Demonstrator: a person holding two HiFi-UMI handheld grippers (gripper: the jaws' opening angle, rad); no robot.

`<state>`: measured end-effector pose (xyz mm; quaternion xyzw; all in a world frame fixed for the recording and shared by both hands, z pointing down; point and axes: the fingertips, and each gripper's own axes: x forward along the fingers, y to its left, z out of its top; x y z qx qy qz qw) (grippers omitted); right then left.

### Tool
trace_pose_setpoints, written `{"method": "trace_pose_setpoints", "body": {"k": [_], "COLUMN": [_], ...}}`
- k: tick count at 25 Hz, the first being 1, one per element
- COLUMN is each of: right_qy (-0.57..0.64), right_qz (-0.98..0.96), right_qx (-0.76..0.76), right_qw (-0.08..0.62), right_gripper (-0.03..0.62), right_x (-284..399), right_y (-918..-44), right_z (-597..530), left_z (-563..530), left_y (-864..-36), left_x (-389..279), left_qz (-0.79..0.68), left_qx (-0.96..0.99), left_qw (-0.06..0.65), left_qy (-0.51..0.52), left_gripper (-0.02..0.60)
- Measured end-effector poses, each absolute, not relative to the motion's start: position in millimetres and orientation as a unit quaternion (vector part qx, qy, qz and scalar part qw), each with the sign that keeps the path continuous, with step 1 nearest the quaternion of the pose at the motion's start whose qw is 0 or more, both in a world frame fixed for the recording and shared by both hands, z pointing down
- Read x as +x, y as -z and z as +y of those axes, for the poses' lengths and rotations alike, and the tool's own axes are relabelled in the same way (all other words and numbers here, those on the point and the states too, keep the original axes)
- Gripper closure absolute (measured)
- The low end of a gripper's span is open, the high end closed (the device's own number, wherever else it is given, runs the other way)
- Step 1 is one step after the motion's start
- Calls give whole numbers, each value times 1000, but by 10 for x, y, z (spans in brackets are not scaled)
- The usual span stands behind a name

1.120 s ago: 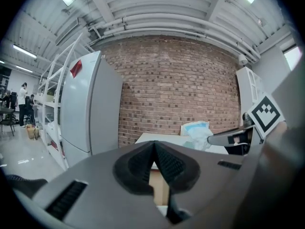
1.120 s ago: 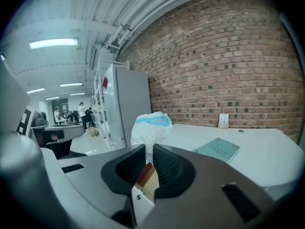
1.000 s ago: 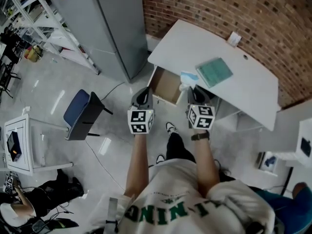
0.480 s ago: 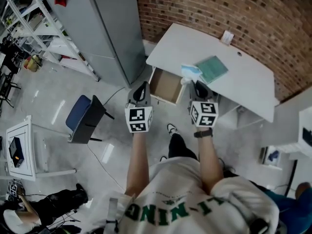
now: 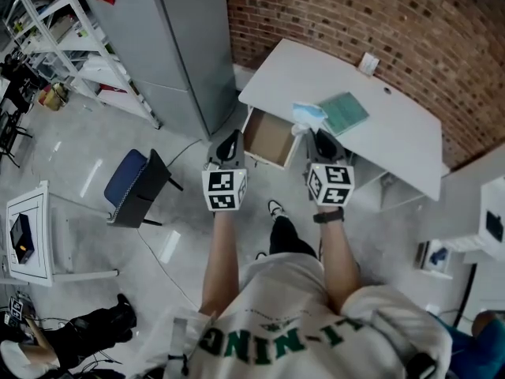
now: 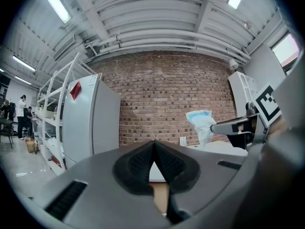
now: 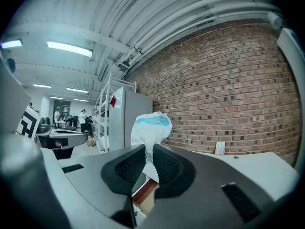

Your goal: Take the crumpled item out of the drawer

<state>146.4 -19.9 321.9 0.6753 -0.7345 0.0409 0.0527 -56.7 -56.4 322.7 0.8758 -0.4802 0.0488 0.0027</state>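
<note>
Here the right gripper (image 7: 148,149) pinches the crumpled item (image 7: 151,127) between its jaws.

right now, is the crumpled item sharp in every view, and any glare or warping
Right gripper view: crumpled item sharp in the right tool, brick wall bowed by the wide lens, corners dark. Left gripper view: ceiling strip light blown out, item small but clear. Head view: evenly lit, item tiny and soft.

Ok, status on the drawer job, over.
Right tool shut on crumpled item. Left tool shut, empty. Item held up, clear of the open drawer. Nothing in the way.
</note>
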Motion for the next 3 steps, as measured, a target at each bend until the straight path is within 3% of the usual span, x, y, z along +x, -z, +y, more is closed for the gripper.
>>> {"method": "trace_pose_setpoints", "body": {"k": [3], "right_qy": [-34], "right_qz": [-737], "right_qx": [674], "right_qw": [42], "right_gripper": [546], "right_x": [1475], "right_y": [-3100], "right_z": [-208], "left_z": [-589], "left_y": [-3239], "left_x": [-591], "left_qz": [-482], "left_qx": [875], "left_qw": [6], "left_qy": [-49], "left_gripper": [583]}}
